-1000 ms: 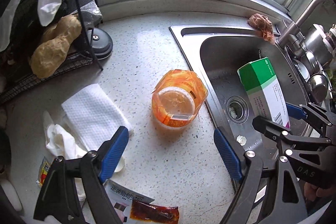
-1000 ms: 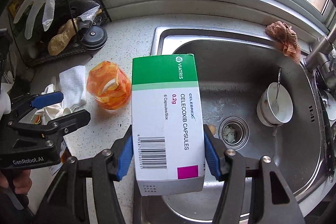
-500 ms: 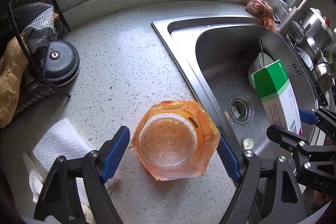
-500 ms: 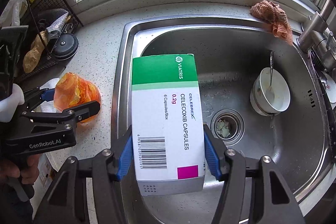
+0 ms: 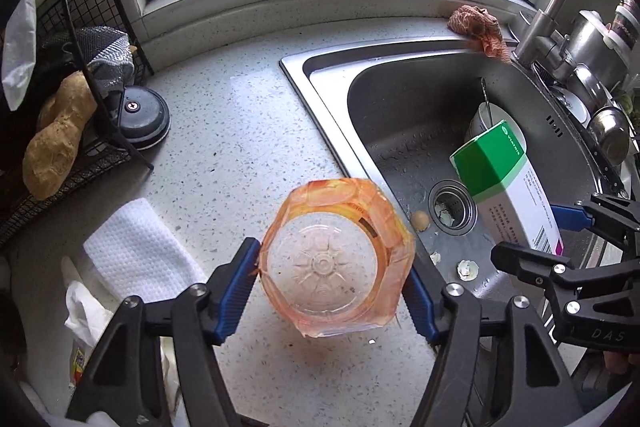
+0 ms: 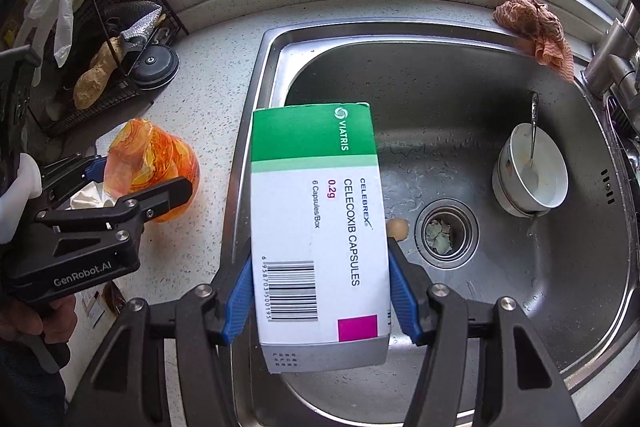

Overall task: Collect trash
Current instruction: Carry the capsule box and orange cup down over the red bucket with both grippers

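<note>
The left tongs [image 5: 332, 287] are being closed around an orange plastic jar [image 5: 336, 259], whose sides are met by the blue pads [image 5: 236, 287]; the jar is seen bottom-first above the speckled desk [image 5: 240, 131], just beside the sink [image 5: 400, 99]. The right tongs [image 6: 320, 291] are clamped on a green-and-white capsule box [image 6: 320, 227], held over the sink's left rim. A bowl [image 6: 532, 175] with a spoon is seen in the basin, and a white cloth [image 5: 136, 251] is seen left of the jar
</note>
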Motion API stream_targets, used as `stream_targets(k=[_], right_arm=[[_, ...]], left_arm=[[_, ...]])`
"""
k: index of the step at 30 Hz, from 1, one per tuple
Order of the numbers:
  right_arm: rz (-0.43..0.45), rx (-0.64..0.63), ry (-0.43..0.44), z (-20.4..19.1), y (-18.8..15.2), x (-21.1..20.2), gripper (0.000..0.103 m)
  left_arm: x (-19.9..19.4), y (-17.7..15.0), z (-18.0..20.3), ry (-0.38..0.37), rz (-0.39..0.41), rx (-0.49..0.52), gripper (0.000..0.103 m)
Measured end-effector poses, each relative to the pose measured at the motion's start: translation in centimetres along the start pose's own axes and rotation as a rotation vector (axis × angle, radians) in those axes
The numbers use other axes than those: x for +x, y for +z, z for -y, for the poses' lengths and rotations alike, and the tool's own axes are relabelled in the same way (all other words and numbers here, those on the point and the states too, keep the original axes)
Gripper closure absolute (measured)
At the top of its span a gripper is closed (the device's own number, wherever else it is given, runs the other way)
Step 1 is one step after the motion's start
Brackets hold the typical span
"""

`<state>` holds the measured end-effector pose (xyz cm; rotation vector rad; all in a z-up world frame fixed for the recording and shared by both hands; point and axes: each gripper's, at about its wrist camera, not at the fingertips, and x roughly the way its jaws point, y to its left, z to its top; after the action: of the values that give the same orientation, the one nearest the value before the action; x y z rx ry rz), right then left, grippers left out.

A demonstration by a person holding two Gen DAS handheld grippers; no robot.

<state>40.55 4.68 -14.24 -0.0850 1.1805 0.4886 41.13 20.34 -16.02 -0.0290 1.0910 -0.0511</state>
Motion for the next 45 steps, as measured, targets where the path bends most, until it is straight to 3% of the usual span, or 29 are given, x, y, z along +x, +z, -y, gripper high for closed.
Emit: stream_targets(k=[9,20,36,39,45], right_arm=[[0.054,-0.064,0.045,0.9,-4.2,-4.9,0.046],[0.065,-0.089,0.092,6.0,-13.4,-10.6,0.046],[0.054,0.085,0.026,19.5,-26.2,-16.5,0.046],[0.046,0.131,0.0,21.8,-28.1,-16.8,0.046],[-0.01,0.247,-0.038,25.6,-32.5,-16.0,0.046]], left_arm=[[-5.3,-4.4,5.0,0.018,0.046,-0.05,0.038],[-8.2,-11.7,16.2,0.036,0.02,-0.117,0.038],[-6.4,-17.8,36.6,-0.023,-0.05,0.035,0.037],[-5.4,-18.4,39.4,-0.072,-0.077,0.064,0.037],[-2.4,-20.2,44.0,-0.091,-0.141,0.167,0.037]])
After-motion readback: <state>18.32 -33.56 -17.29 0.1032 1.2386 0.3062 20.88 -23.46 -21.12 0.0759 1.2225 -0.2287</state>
